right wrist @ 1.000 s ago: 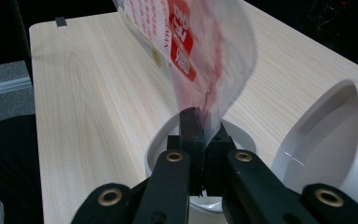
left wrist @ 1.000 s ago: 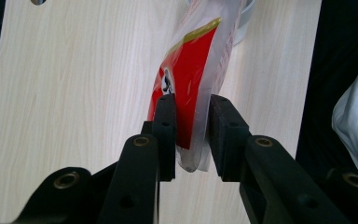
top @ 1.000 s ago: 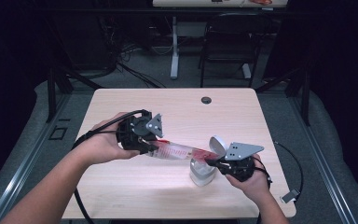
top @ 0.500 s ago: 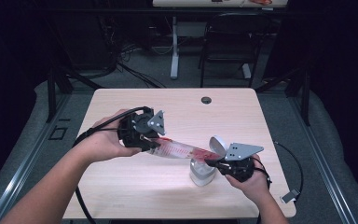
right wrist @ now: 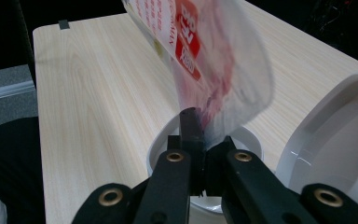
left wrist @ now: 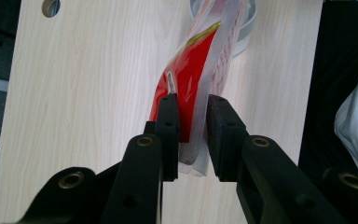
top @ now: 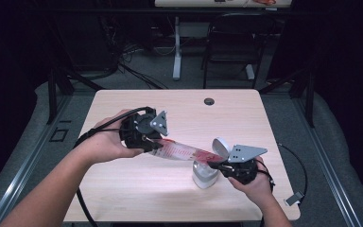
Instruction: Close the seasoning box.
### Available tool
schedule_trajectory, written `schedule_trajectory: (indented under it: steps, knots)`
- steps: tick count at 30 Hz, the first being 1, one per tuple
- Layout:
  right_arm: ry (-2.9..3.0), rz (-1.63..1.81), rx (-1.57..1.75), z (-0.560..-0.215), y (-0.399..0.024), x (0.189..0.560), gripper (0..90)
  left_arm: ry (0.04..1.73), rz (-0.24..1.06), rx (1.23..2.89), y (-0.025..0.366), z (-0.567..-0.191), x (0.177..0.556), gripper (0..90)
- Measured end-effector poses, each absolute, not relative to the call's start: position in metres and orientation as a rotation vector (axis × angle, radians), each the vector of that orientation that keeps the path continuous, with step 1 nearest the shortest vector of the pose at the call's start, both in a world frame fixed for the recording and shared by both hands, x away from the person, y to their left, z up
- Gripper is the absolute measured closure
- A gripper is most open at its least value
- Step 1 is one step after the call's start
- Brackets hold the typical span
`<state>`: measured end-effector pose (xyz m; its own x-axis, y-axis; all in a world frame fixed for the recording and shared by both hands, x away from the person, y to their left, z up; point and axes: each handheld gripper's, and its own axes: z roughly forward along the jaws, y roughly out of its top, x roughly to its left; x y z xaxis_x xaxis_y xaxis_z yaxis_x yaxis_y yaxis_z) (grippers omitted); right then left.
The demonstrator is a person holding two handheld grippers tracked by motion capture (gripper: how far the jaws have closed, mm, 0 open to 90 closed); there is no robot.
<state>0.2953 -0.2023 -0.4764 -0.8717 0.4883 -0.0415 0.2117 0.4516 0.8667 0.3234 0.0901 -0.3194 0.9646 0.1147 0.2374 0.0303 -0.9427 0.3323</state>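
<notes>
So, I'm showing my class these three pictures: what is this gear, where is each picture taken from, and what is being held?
A person at a table holds a two-jaw tool in each hand. One camera looks down from above; one rides on each tool, looking along its black jaws. The left gripper pinches one end of a red and clear pouch. The right gripper is shut on the other end, above a white bin with its lid flipped open.

Left tool gripping red pouch, wooden table
</notes>
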Motion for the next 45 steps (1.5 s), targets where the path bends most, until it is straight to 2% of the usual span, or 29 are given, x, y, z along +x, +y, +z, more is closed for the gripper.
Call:
schedule_trajectory:
  steps: [29,45]
  knots:
    - [2.416,1.386,0.608,-0.478,-0.2042,0.2961,90.0,0.09,0.364,2.783,0.0863,-0.3174,0.3245,75.9]
    - [2.418,1.398,0.615,-0.4786,-0.2043,0.2968,90.0,0.07,0.386,2.786,0.0832,-0.3131,0.3237,79.2]
